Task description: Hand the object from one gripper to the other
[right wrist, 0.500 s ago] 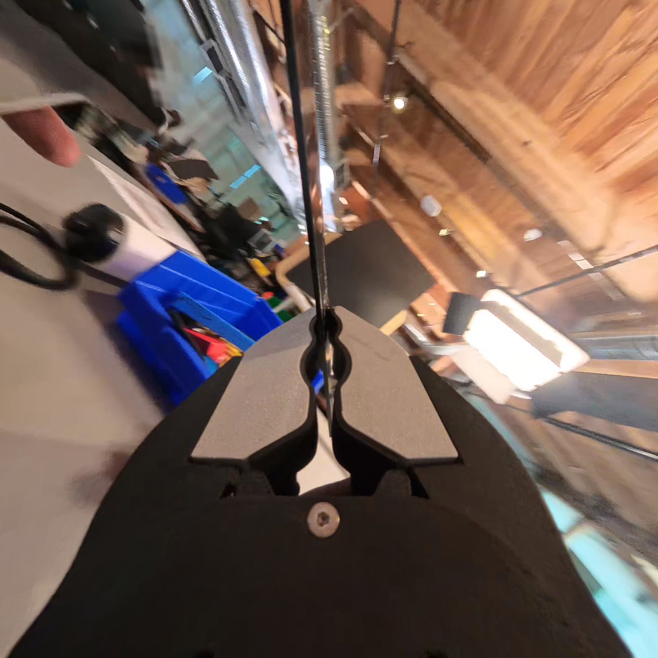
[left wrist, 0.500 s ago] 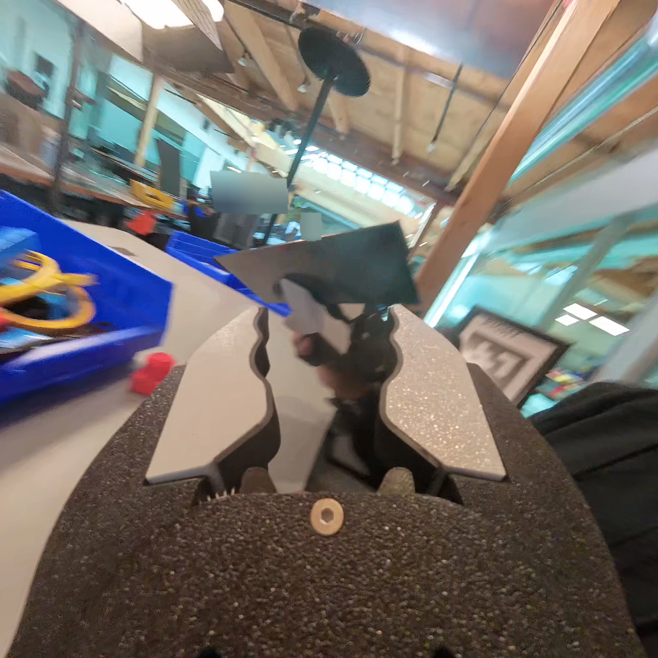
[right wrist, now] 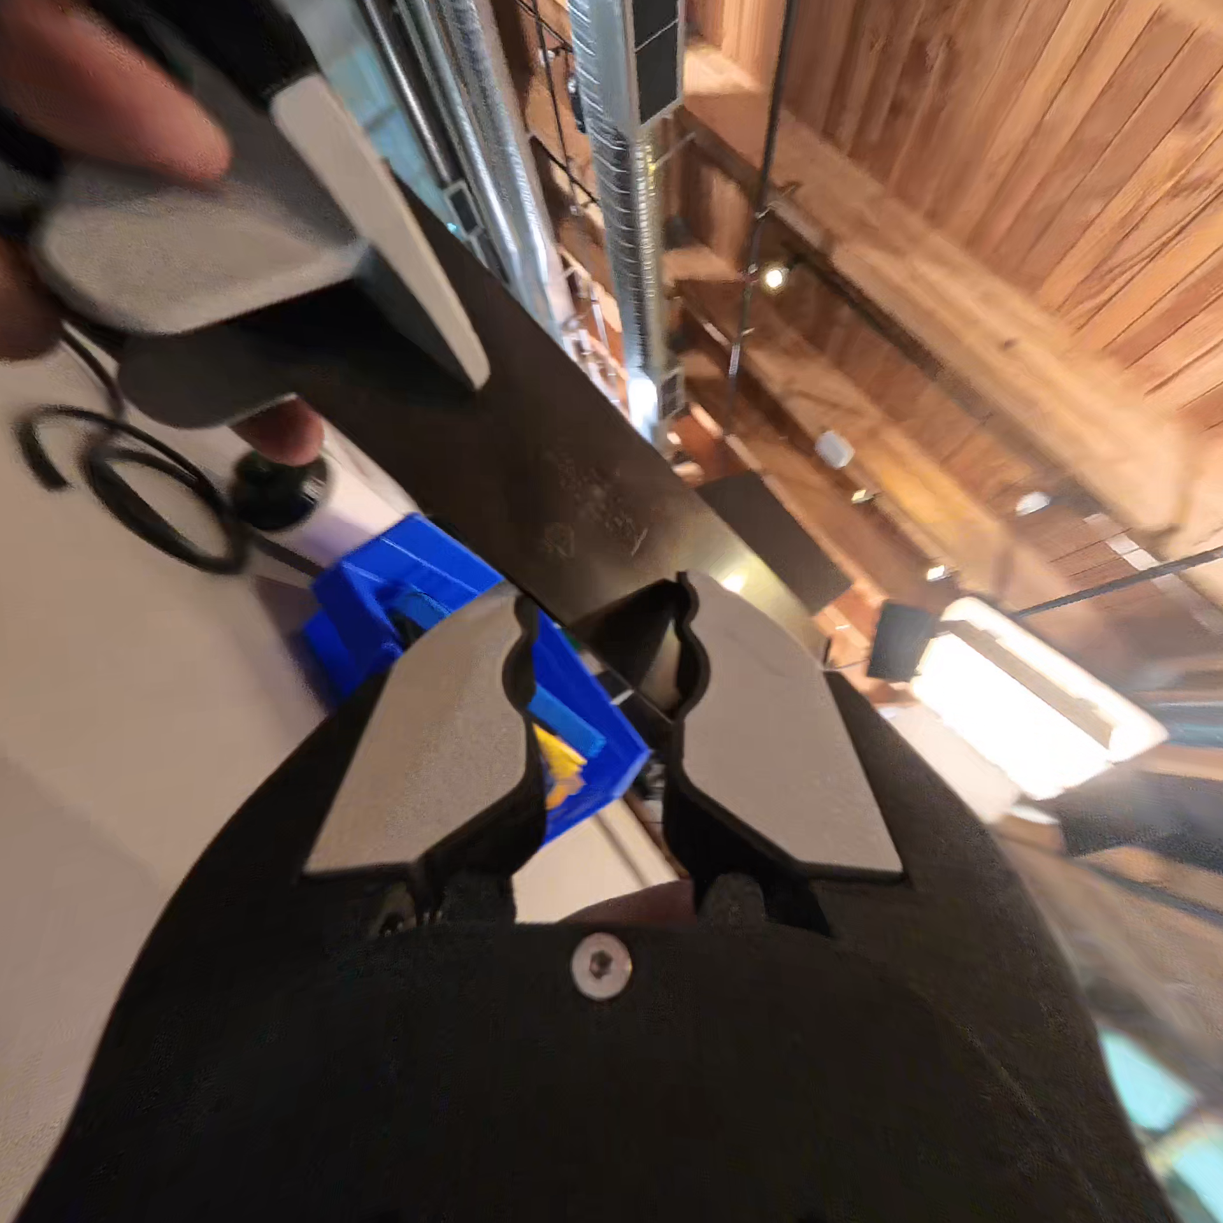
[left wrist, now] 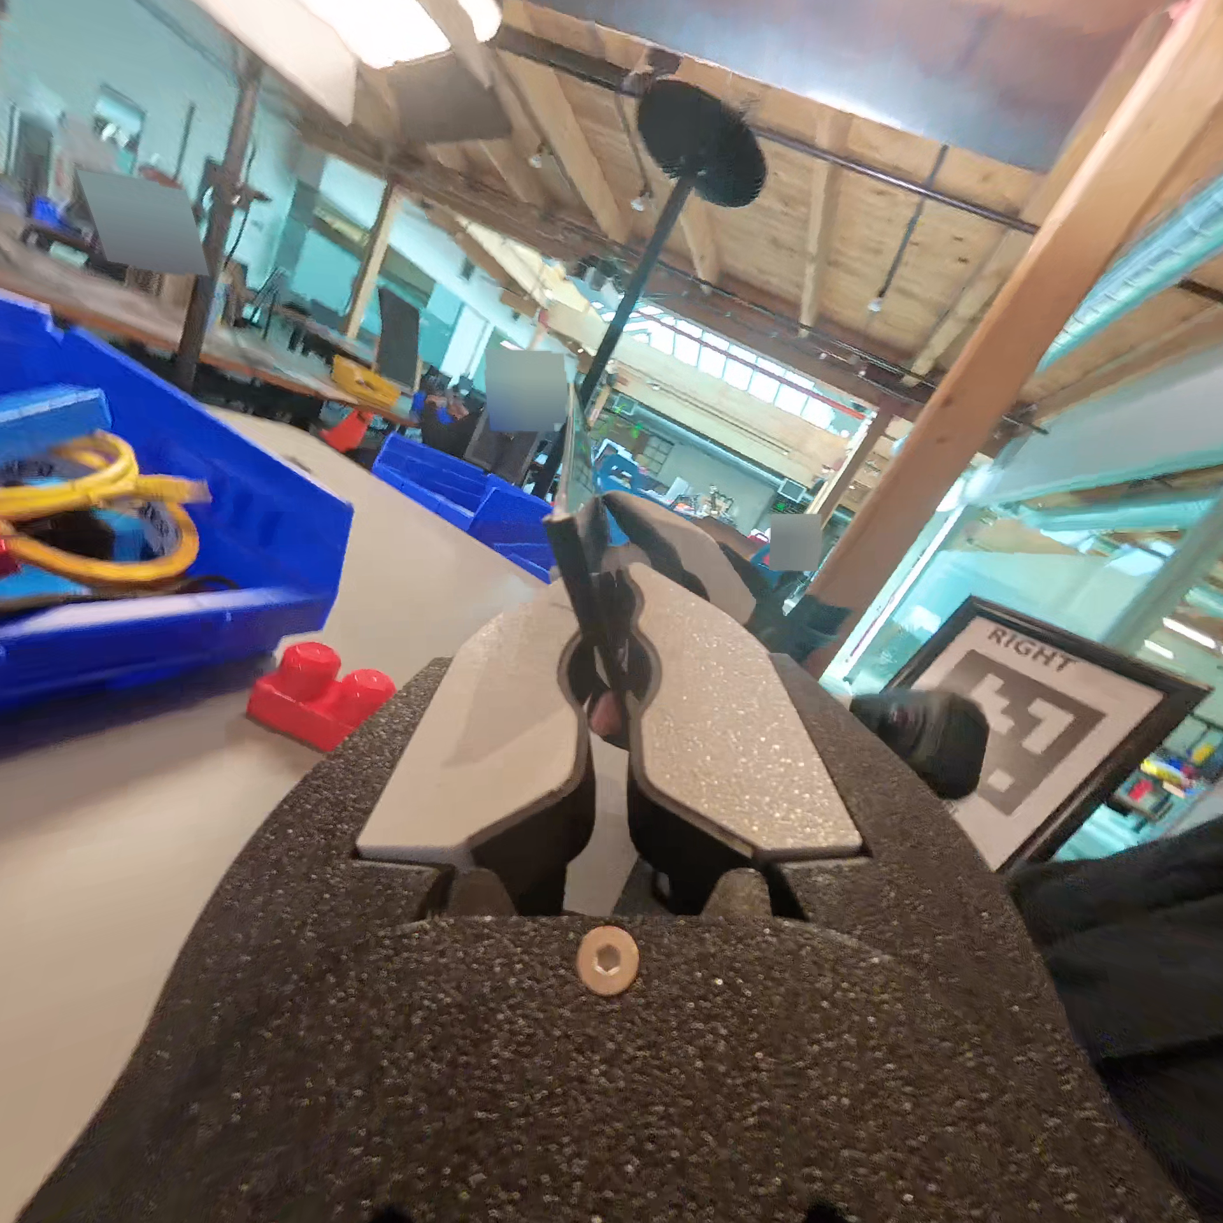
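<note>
Left tongs (left wrist: pixel 605 652) clamped on thin black plate (left wrist: pixel 586 582), edge-on to its camera, long axis up and away. Right tongs (right wrist: pixel 605 619) parted, holding nothing, plate (right wrist: pixel 529 483) just beyond its tips. Handover looks done. Red block (left wrist: pixel 317 695) and blue bin (left wrist: pixel 265 529) on surface (left wrist: pixel 132 893), left.

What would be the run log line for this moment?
left gripper: shut on black plate | right gripper: open | handover: done
</note>
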### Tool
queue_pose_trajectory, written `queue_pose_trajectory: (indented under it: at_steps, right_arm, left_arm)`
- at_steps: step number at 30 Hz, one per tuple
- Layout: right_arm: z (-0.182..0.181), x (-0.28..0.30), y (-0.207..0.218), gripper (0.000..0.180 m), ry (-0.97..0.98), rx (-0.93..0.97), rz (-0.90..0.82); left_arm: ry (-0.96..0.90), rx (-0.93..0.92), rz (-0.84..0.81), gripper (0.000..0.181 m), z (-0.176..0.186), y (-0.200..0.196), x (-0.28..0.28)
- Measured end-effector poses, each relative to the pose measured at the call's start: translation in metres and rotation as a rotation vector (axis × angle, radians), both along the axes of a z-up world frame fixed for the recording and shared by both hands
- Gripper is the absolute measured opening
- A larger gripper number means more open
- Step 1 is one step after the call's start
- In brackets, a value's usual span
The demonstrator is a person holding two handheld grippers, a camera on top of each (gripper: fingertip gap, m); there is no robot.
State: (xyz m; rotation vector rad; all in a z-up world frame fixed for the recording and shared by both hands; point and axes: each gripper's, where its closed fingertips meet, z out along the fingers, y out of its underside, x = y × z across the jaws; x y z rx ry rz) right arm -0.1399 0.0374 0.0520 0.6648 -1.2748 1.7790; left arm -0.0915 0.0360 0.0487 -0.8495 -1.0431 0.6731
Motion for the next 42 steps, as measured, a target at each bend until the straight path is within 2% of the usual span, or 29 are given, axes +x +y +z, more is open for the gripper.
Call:
queue_pose_trajectory:
  at_steps: [2, 4, 6, 9, 11, 13, 17, 18, 20, 22, 25, 28, 31, 34, 39, 41, 42]
  right_arm:
    - [0.001, 0.001, 0.004, 0.052, -0.156, 0.073, 0.121]
    - [0.006, 0.007, 0.015, 0.047, -0.307, 0.128, 0.283]
    - [0.024, 0.007, 0.034, 0.044, -0.452, 0.082, 0.435]
    - [0.041, -0.013, 0.048, 0.042, -0.692, 0.076, 0.536]
    - [0.041, -0.02, 0.049, 0.046, -0.833, 0.138, 0.602]
    - [0.034, -0.017, 0.049, 0.05, -0.893, 0.215, 0.659]
    - [0.013, 0.009, 0.046, 0.052, -0.916, 0.409, 0.767]
    - [0.009, 0.018, 0.046, 0.048, -0.903, 0.445, 0.789]
    - [0.005, 0.036, 0.048, 0.013, -0.823, 0.476, 0.835]
    - [0.008, 0.044, 0.052, 0.009, -0.709, 0.43, 0.85]
    - [0.017, 0.042, 0.054, 0.003, -0.596, 0.301, 0.796]
    - [0.031, 0.031, 0.059, 0.001, -0.548, 0.146, 0.76]
    - [0.043, 0.024, 0.067, 0.001, -0.63, 0.058, 0.835]
    - [0.048, 0.027, 0.067, 0.0, -0.736, 0.009, 0.927]
    - [0.038, 0.053, 0.055, 0.001, -0.892, 0.068, 1.087]
    - [0.029, 0.063, 0.048, 0.002, -0.934, 0.125, 1.108]
    - [0.025, 0.066, 0.044, 0.002, -0.958, 0.154, 1.108]
  left_arm:
    - [0.041, -0.066, -0.016, 0.004, 0.004, -0.003, 0.006]
    - [0.083, -0.196, 0.022, 0.003, 0.008, -0.007, 0.014]
    - [0.102, -0.34, 0.059, 0.002, 0.01, -0.011, 0.022]
    - [0.085, -0.467, 0.039, 0.002, 0.008, -0.011, 0.033]
    - [0.119, -0.527, 0.0, 0.002, 0.009, -0.005, 0.042]
    - [0.177, -0.538, -0.028, 0.002, 0.016, -0.001, 0.051]
    - [0.243, -0.489, -0.128, 0.002, 0.023, 0.009, 0.063]
    - [0.251, -0.491, -0.159, 0.002, 0.022, 0.014, 0.065]
    - [0.259, -0.485, -0.171, 0.003, 0.022, 0.016, 0.065]
    - [0.262, -0.416, -0.109, 0.01, 0.026, 0.003, 0.061]
    - [0.193, -0.22, 0.032, 0.046, 0.027, -0.034, 0.046]
    - [0.171, -0.046, 0.042, 0.06, 0.023, -0.052, 0.04]
    - [0.189, 0.108, -0.012, 0.07, 0.021, -0.053, 0.033]
    - [0.231, 0.186, -0.107, 0.072, 0.023, -0.03, 0.023]
    - [0.333, 0.154, -0.166, 0.072, 0.035, 0.017, 0.015]
    - [0.425, 0.14, -0.134, 0.056, 0.046, 0.021, 0.024]
    - [0.462, 0.123, -0.112, 0.041, 0.049, 0.02, 0.03]
